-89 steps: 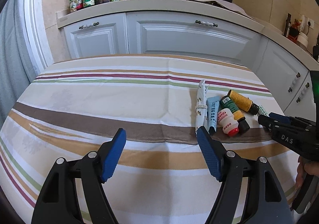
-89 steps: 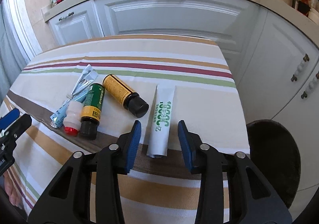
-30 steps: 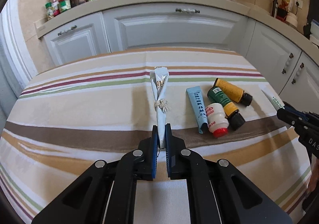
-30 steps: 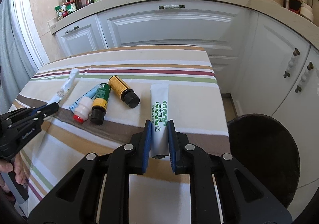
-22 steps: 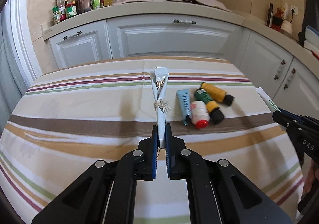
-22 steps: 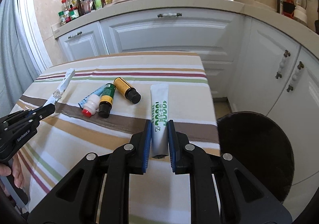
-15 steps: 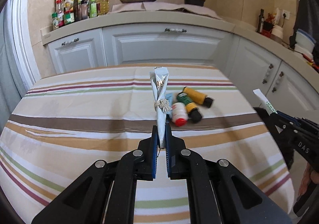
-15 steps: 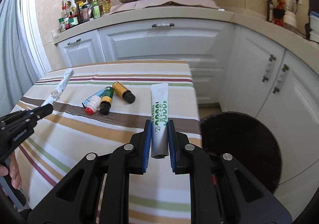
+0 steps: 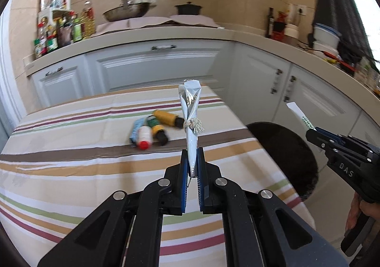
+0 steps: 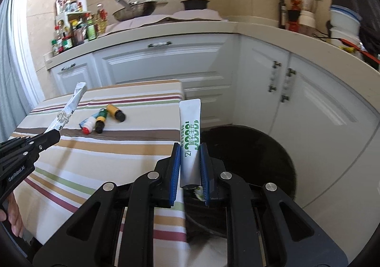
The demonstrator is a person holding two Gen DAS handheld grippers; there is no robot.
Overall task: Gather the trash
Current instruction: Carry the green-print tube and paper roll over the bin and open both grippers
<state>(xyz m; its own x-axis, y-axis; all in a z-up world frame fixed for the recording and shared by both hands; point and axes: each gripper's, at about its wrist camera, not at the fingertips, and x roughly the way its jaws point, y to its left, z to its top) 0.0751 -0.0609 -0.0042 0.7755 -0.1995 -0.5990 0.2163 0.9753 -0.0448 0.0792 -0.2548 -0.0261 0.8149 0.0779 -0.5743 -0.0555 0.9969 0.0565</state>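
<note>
Right wrist — white tube [image 10: 190,138] clamped upright in right gripper [image 10: 190,167], seemingly above bin [image 10: 261,148].

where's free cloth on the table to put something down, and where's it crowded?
Free: the tablecloth from the brown stripe to the near edge, and the left side beyond it. Crowded: the far right, where the bottles and blue tube lie bunched. The left tool and right tool each hold a packet.

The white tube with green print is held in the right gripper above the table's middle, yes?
Not quite: the right wrist view shows the right gripper holding the white tube over the black bin beside the table, not above its middle.
</note>
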